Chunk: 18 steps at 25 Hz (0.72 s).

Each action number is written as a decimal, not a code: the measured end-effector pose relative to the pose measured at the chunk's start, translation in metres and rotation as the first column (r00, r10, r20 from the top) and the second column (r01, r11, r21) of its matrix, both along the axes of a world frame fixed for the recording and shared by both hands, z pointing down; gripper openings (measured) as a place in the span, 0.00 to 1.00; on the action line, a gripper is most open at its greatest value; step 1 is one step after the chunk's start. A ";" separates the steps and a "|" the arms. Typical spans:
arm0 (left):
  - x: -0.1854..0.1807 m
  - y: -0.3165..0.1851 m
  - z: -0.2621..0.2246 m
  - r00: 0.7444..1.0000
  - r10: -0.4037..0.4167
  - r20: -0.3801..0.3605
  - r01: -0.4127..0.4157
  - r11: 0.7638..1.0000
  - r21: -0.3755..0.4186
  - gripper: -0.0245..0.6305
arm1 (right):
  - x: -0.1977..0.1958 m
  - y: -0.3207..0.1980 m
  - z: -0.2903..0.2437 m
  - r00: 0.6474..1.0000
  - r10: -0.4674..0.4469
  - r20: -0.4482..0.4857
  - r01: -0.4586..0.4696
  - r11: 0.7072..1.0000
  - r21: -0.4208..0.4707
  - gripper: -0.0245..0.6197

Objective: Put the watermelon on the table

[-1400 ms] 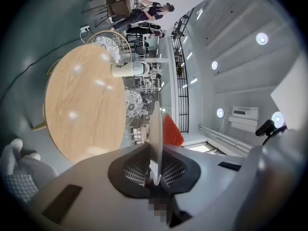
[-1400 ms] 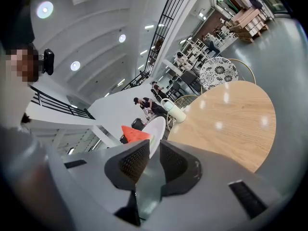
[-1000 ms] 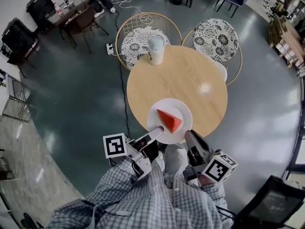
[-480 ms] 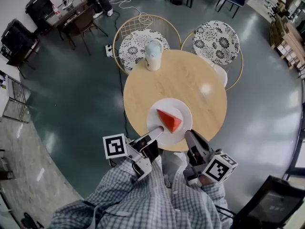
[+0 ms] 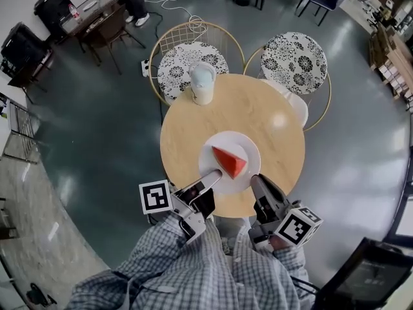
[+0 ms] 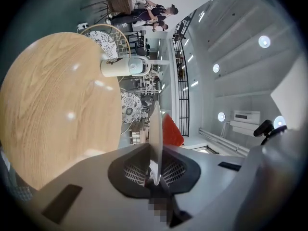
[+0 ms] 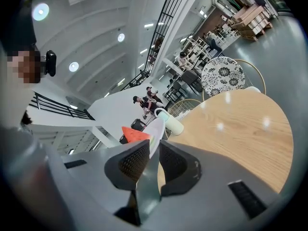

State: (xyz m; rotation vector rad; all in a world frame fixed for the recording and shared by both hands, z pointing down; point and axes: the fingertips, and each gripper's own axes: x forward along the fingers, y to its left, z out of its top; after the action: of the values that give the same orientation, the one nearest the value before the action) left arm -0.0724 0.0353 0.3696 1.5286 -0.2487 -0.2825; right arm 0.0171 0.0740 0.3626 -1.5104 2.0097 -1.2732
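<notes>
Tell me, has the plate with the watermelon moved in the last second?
Yes. The plate has moved forward, toward the jug. A second ago it overhung the near edge of the table; now it is wholly over the wood.

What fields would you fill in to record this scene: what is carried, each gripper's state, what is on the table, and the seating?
carried: watermelon slice on a white plate, over the near side of the table
left gripper: shut on plate rim
right gripper: shut on plate rim
on table: one pale jug, far side
seating: two chairs with patterned cushions, beyond the table
</notes>
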 end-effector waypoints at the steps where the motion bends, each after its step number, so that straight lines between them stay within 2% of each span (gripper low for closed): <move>1: 0.003 -0.004 0.000 1.000 -0.004 0.000 0.004 1.000 -0.001 0.08 | 0.003 -0.004 0.000 1.000 -0.004 0.000 0.004 1.000 -0.001 0.13; 18: 0.041 -0.063 0.004 0.997 -0.077 0.012 0.077 0.997 -0.012 0.08 | 0.044 -0.071 0.003 0.998 -0.069 0.000 0.069 0.998 -0.007 0.13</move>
State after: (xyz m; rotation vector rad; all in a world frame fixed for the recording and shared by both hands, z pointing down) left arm -0.0313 -0.0281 0.3735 1.5112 -0.3179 -0.3326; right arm 0.0614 0.0030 0.3656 -1.4565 2.0766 -1.3081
